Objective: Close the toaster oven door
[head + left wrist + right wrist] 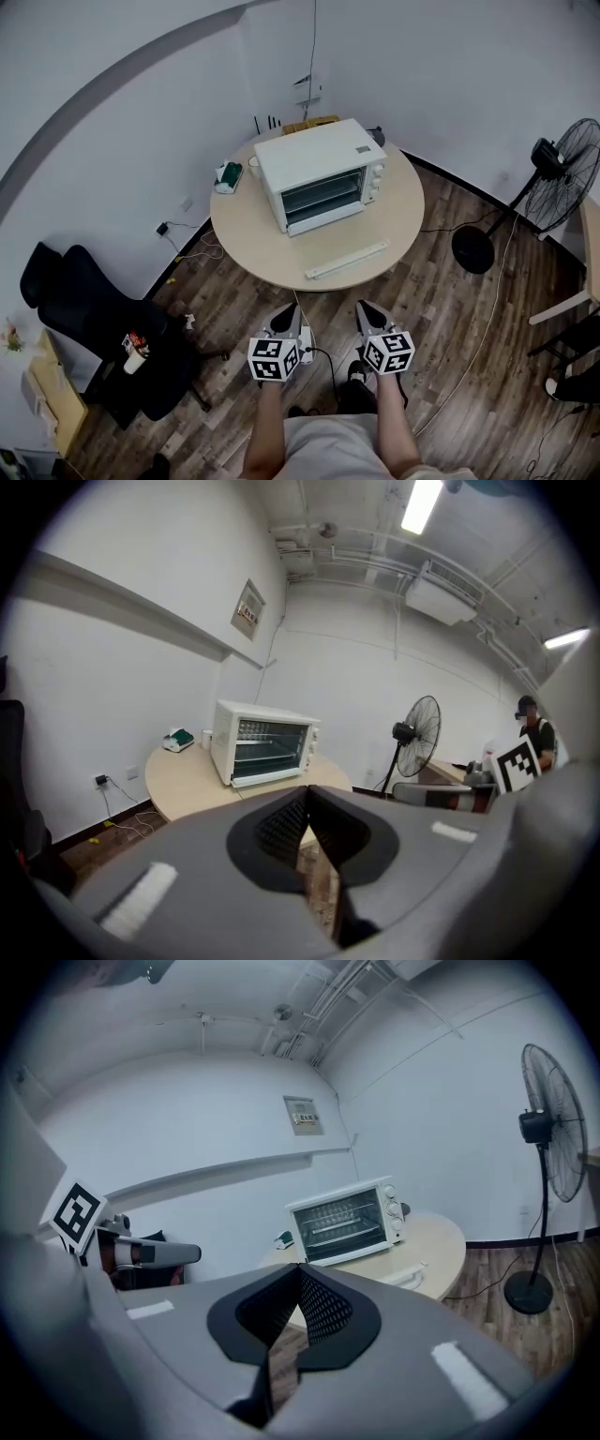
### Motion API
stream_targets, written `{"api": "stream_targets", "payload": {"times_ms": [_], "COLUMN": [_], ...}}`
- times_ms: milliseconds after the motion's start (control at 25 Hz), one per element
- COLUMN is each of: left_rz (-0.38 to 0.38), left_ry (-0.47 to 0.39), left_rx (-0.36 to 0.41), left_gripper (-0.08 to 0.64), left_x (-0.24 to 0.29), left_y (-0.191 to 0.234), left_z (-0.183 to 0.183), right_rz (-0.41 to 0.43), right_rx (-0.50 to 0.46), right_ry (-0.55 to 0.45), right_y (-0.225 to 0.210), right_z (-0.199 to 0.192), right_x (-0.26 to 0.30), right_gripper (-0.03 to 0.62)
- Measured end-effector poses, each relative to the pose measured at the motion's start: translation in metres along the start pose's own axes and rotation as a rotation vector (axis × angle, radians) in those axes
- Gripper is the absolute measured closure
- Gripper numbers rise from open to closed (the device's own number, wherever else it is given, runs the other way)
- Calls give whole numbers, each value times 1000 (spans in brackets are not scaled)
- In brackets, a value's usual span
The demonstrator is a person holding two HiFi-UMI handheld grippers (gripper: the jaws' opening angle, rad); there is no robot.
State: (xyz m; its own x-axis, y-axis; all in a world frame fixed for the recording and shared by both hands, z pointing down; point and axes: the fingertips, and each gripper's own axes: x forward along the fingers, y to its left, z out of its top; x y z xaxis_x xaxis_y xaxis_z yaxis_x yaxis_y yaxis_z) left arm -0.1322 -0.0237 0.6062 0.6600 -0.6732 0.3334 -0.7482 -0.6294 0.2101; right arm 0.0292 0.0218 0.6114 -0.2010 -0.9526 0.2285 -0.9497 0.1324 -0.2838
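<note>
Both tools closed, jaws tip to tip, nothing between them.
- Left tool point(285, 317) and right tool point(368, 314) sit side by side over the wood floor point(450, 319), just short of the near edge of the round table point(246, 236). Both point toward the table and touch nothing on it.
- Left gripper view: left tool's pads meet in a V. Right gripper view: same for the right tool.
- Toaster oven point(317, 161) stands on the far half of the table, well apart from both tools, with its front facing the near side and angled slightly right.
- Its glass door point(322, 198) stands upright against the front face, racks visible through it, knobs on its right.
- White flat bar point(348, 260) lies on the table near of the oven, close to the near edge, not touching the oven.
- Small green-and-white item point(228, 176) is on the table left of the oven, with a white cup point(253, 167) just beside it.
- Off the table: standing fan point(561, 174) far right, black chair point(89, 323) near left.
</note>
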Motion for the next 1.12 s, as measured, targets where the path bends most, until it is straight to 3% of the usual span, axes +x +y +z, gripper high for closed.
{"api": "stream_targets", "payload": {"times_ms": [280,560,840,1120], "left_rz": [78,161,252,309], "left_ry": [15,21,72,123], "left_rx": [-47,-100,-142,-210], "left_gripper": [502,502,502,502], "left_x": [56,95,104,113], "left_y": [1,-12,-10,19], "left_z": [12,15,-11,-47], "right_rz": [81,155,259,343], "right_rx": [0,-68,-265,-406], "right_ry": [43,116,227,294], "right_y": [-49,-105,-128,-121], "right_z": [14,13,-17,-44], "right_x": [43,68,98,128], "right_gripper": [592,592,592,592]}}
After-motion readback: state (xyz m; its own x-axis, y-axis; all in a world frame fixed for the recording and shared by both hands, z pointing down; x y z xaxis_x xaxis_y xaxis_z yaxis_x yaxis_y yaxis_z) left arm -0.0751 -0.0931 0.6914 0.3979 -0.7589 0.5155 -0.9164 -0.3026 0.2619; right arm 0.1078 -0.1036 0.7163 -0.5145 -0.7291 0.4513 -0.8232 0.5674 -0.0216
